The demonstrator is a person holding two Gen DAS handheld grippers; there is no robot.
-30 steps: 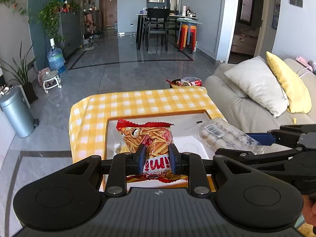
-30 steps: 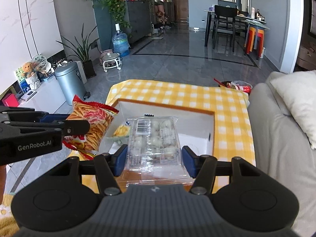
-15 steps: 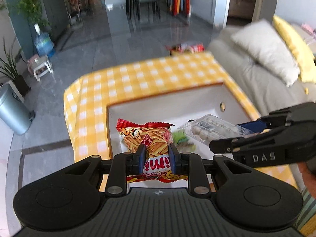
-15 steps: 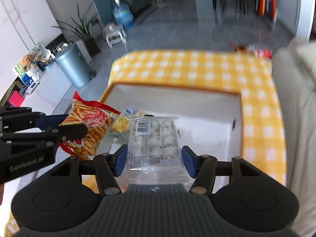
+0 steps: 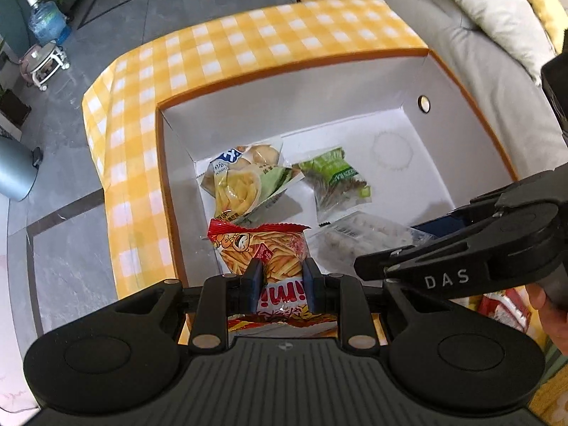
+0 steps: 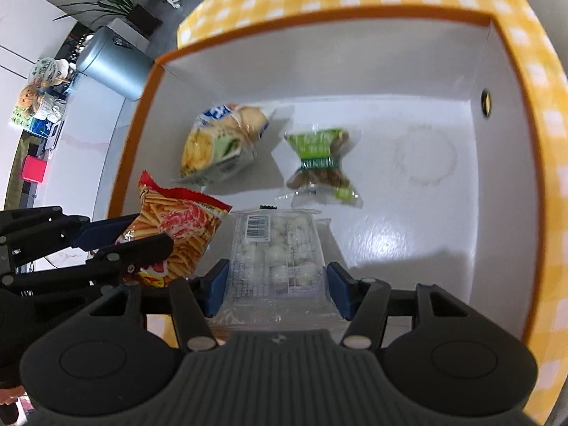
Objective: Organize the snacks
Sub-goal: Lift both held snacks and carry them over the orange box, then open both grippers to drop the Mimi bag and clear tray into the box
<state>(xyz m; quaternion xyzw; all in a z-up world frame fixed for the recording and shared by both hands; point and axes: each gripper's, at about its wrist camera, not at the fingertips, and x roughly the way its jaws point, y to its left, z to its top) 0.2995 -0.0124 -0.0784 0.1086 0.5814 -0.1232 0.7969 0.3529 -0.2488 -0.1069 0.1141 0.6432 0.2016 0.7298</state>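
Observation:
My left gripper (image 5: 279, 282) is shut on a red bag of fries-like sticks (image 5: 264, 252) and holds it over the near left part of a white box with an orange rim (image 5: 284, 67). My right gripper (image 6: 275, 284) is shut on a clear tray of pale round snacks (image 6: 275, 248) and holds it over the near middle of the box (image 6: 319, 17). The red bag (image 6: 177, 227) and the left gripper (image 6: 120, 238) show at the left of the right wrist view. The right gripper (image 5: 419, 245) and the tray (image 5: 358, 238) show at the right of the left wrist view.
On the box floor lie a yellow-and-white chip bag (image 5: 241, 177) (image 6: 220, 142) and a small green packet (image 5: 337, 181) (image 6: 319, 159). The box stands on a yellow checked cloth (image 5: 248, 42). A sofa with pillows (image 5: 479, 14) is at the right, a grey bin (image 6: 113, 64) at the left.
Both grippers have tilted down and moved forward over the box with their packs still held. The box floor and the two packets in it have come into view.

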